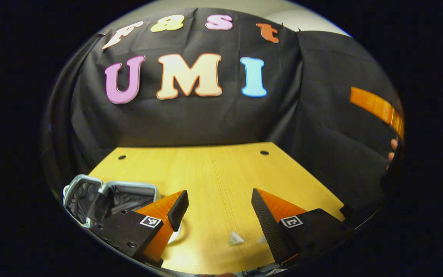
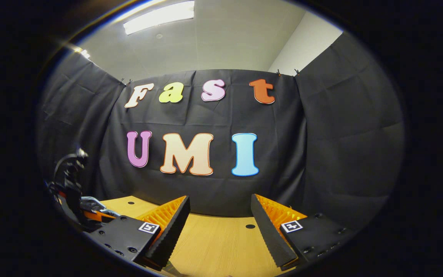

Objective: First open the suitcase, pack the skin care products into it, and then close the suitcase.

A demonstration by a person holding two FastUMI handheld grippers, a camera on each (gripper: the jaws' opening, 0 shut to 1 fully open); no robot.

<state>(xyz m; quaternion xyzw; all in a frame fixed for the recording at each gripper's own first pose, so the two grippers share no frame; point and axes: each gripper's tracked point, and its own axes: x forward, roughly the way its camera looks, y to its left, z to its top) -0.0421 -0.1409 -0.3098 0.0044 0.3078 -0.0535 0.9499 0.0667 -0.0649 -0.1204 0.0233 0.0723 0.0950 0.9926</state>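
Wooden table beneath both hand-held grippers, left and right, jaws spread, empty.

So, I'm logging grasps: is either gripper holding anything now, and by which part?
Nothing is held. The left gripper and the right gripper both stand open over the table, with nothing between their fingers.

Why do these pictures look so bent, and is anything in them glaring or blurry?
Left gripper view: a fisheye lens bows the wooden table; the open suitcase at lower left looks squashed, and an orange object at the right rim is streaked with blur. Right gripper view: the ceiling light glares white and the cloth walls curve; its own tongs look sharp.
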